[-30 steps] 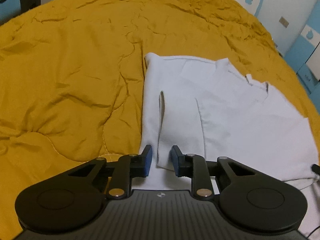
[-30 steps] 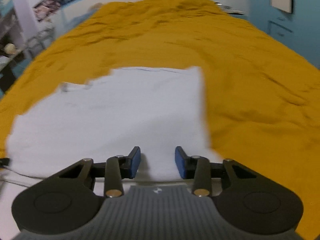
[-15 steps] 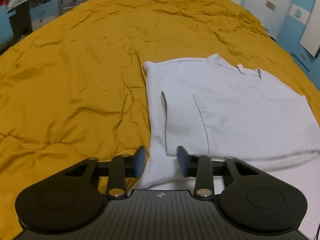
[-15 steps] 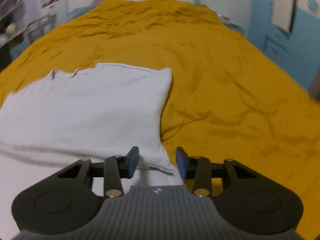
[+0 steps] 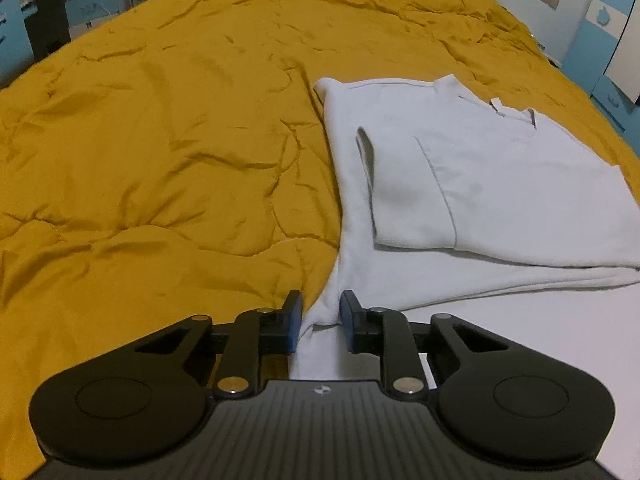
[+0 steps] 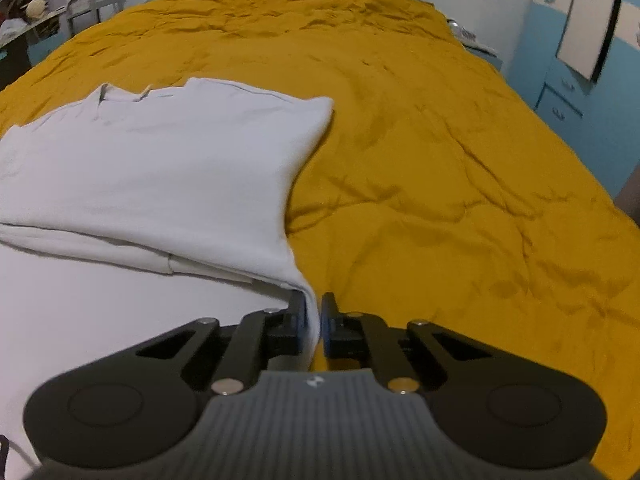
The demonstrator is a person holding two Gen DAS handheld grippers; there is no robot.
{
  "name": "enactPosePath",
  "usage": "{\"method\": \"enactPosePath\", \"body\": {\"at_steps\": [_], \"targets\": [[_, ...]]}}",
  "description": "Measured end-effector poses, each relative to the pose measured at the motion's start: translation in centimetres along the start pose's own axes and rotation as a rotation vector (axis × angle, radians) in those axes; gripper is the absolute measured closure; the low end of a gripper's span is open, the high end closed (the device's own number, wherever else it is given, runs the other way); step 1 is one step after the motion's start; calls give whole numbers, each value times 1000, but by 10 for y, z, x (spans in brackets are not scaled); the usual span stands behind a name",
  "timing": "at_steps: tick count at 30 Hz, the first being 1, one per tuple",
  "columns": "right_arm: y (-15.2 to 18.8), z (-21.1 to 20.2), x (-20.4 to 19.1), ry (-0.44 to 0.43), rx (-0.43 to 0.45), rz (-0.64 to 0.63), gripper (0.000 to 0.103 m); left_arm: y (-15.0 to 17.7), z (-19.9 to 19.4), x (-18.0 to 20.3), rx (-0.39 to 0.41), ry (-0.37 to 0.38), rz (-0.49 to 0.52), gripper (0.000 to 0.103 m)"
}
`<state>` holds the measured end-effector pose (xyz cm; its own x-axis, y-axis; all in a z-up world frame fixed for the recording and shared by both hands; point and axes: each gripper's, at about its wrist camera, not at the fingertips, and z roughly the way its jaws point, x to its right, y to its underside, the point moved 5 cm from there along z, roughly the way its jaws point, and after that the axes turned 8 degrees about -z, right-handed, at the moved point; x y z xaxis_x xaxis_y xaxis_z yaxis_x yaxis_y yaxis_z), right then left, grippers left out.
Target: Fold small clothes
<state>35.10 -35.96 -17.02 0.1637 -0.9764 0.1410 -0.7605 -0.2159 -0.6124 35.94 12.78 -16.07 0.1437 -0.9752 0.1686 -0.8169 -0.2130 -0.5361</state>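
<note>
A white T-shirt [image 5: 472,184] lies on the mustard-yellow quilt [image 5: 160,140], sleeves folded in over its body, collar at the far end. My left gripper [image 5: 320,312] is open, its jaws on either side of the shirt's near left hem corner. In the right wrist view the shirt [image 6: 160,168] spreads to the left. My right gripper [image 6: 313,316] is shut on the shirt's near right hem corner, with cloth pinched between the blue pads.
The quilt [image 6: 440,200] covers the whole bed. A desk and shelves [image 5: 60,12] stand at the far left. Blue and white cabinets [image 6: 568,60] line the right wall.
Both grippers have pulled back to the shirt's near hem corners. The right gripper has closed on the right corner. The left gripper stays open around the left corner.
</note>
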Motion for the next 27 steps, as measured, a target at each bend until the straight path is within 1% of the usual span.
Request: {"method": "enactPosePath", "body": {"at_steps": [4,5,6,7,8,9,10,13,18,20,22,23,24,26,27], "targets": [[2,-6,2,5,-11,3,103,2,-9,3,17,-36,39,78],[2,-8,3,6,-14,2,103,3,-12,2,15,-44,42,88],[3,-11,4,4,-21,2,103,5,-13,-1,-1,-86,51,91],[4,-14,5,5,-25,5,103,6,-15,-3,-7,-102,63,91],[5,-17,8,14,-31,10,103,9,-19,-6,-6,-91,61,91],[7,-22,11,55,-48,4,103,11,-23,-9,-13,-79,51,91],[10,-25,15,76,-56,-3,103,12,-29,-11,-15,-70,41,91],[17,-48,23,29,-45,19,103,17,-49,-12,2,-46,46,91],[21,-103,17,-24,5,-76,103,27,-90,8,40,2,150,90],[22,-124,12,-53,21,-120,103,34,-108,18,56,33,201,82],[26,-147,5,-82,37,-170,103,45,-125,29,63,55,247,79],[29,-157,1,-96,39,-193,103,52,-134,34,64,67,278,75],[33,-166,-3,-109,39,-214,101,61,-142,40,68,81,319,73],[44,-185,-14,-135,40,-265,95,79,-155,50,65,99,397,63],[51,-194,-20,-150,40,-289,91,89,-160,54,59,106,435,61]]}}
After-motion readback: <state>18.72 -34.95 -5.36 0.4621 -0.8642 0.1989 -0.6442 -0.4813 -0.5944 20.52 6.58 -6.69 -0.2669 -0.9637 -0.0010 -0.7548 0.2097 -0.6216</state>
